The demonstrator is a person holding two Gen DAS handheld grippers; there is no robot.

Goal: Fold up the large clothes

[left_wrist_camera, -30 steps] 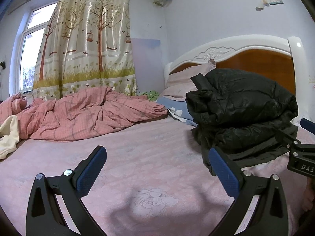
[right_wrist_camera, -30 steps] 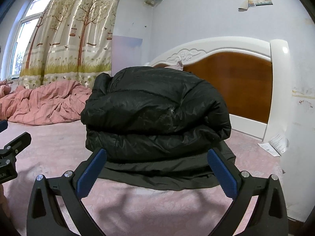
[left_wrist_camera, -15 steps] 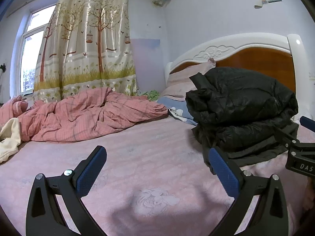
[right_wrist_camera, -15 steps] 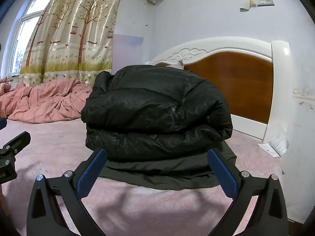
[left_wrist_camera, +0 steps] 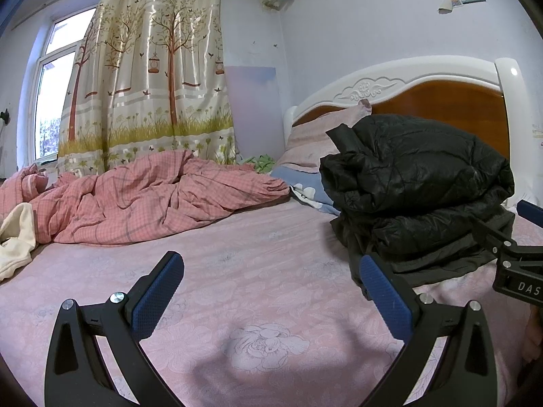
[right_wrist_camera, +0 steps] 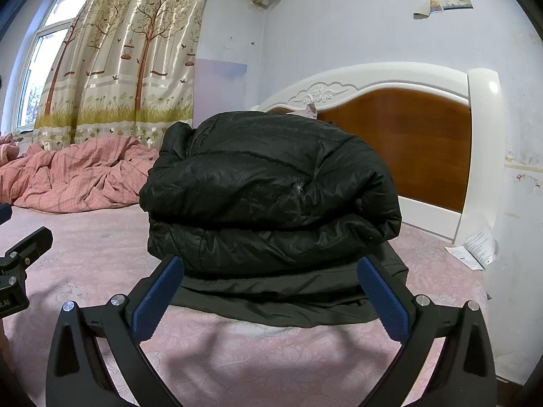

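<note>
Pink bedsheet (left_wrist_camera: pixel 237 271) under both my grippers; the folded black jacket (right_wrist_camera: pixel 271 196) sits near the headboard (right_wrist_camera: pixel 407 129). My left gripper (left_wrist_camera: pixel 271 291) and right gripper (right_wrist_camera: pixel 271 291) hover with fingers spread wide, empty, the right's just before the jacket.

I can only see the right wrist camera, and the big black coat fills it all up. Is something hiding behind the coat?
Observer: Yes. The left wrist view shows a blue pillow on the far side of the black coat.
Child: Is my other hand-held gripper holding anything?
Observer: No. The left hand-held gripper is open, and only the pink sheet shows between its fingers.
Child: Is there other stuff lying on the bed?
Observer: A cream cloth lies at the far left, next to the pink checked quilt.
</note>
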